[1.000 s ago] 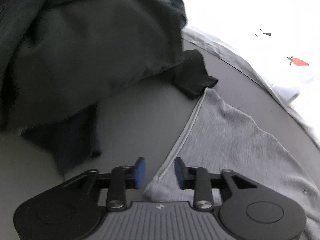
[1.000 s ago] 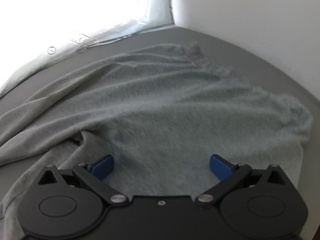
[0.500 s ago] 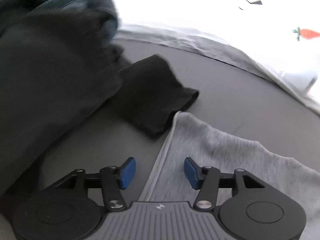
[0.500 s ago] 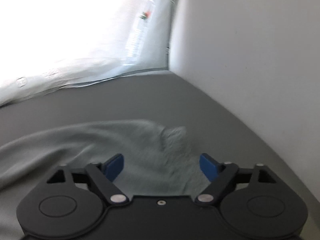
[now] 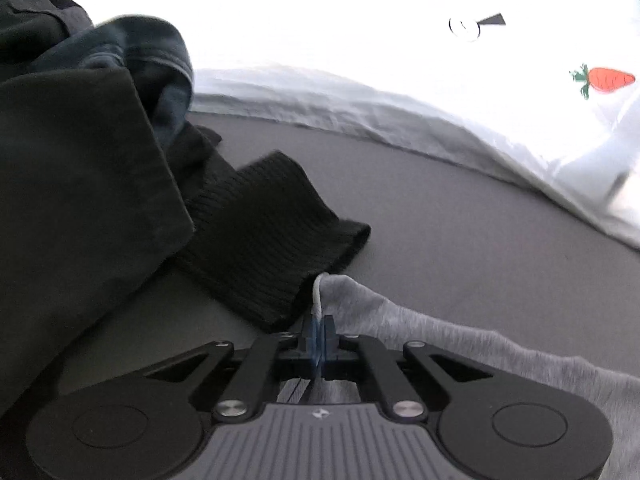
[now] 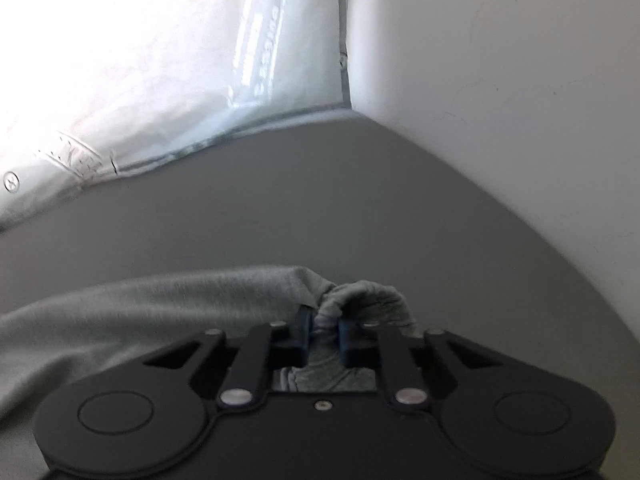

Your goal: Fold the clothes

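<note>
A light grey garment (image 5: 460, 344) with a white-trimmed edge lies on the grey surface (image 5: 440, 220). My left gripper (image 5: 319, 326) is shut on that trimmed edge at its corner, beside a black ribbed knit piece (image 5: 272, 232). In the right wrist view the same grey garment (image 6: 160, 304) runs off to the left. Its far corner is bunched between the blue pads of my right gripper (image 6: 323, 322), whose jaws are closing and pinch the fabric.
A pile of dark clothes (image 5: 80, 184) fills the left of the left wrist view. White bedding with a carrot print (image 5: 440, 92) borders the far side of the surface and shows again as bedding (image 6: 140, 80) in the right wrist view. A white wall (image 6: 500, 100) rises at the right.
Both grippers slid along the grey garment to its corners and went from wide open to closed on the fabric. The black knit piece is now nearer the left gripper.
</note>
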Motion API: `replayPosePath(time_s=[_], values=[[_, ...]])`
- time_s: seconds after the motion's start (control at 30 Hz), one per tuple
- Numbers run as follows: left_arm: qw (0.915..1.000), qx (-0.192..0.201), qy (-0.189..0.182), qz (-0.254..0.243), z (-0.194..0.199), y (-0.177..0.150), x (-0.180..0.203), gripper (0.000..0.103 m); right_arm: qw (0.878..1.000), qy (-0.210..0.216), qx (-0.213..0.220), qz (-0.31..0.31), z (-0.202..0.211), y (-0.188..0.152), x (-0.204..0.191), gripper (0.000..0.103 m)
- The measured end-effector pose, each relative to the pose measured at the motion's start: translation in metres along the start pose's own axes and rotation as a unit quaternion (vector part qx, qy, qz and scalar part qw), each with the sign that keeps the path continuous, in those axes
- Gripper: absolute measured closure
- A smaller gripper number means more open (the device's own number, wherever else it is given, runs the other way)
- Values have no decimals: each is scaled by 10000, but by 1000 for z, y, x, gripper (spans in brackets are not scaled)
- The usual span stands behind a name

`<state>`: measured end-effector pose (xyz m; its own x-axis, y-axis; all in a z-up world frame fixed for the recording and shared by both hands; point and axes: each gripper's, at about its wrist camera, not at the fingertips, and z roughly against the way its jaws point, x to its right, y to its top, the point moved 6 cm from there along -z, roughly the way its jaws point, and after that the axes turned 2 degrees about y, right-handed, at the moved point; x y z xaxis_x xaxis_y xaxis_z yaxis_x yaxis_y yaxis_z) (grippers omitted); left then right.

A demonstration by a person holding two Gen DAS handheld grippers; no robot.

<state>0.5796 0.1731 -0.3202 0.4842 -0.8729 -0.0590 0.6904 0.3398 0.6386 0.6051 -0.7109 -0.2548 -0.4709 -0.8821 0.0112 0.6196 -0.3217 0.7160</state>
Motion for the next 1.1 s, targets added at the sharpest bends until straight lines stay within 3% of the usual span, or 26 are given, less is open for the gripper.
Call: replayPosePath(time_s=[0.07,0.23,0.43,0.57,0.67,0.77,0.8,0.9,1.1], values=[[9996,252,149,-65,14,8,-1,102,9995,-45,259,-148,10,11,5,92],[9949,974,5,267,68,36,-19,102,9903,-53,971,-993,33,47,35,93],[9931,1083,-124,441,74,42,-29,102,9887,-206,913,-1175,9,58,39,93],[9871,1305,-420,822,83,53,-25,102,9785,-170,1167,-1691,14,56,45,93],[9912,1200,-269,488,61,59,-11,102,9876,-408,886,-1233,-4,56,35,92],[9914,962,-281,839,29,63,-8,101,9901,-467,727,-1106,-14,55,29,89],[9906,856,-250,1041,20,63,-9,101,9897,-496,691,-1154,-19,56,25,85],[9906,637,216,1192,5,61,-13,100,9867,-809,573,-1286,-19,49,25,52],[9928,173,162,1178,28,24,-27,74,9903,-774,455,-1065,18,16,0,48]])
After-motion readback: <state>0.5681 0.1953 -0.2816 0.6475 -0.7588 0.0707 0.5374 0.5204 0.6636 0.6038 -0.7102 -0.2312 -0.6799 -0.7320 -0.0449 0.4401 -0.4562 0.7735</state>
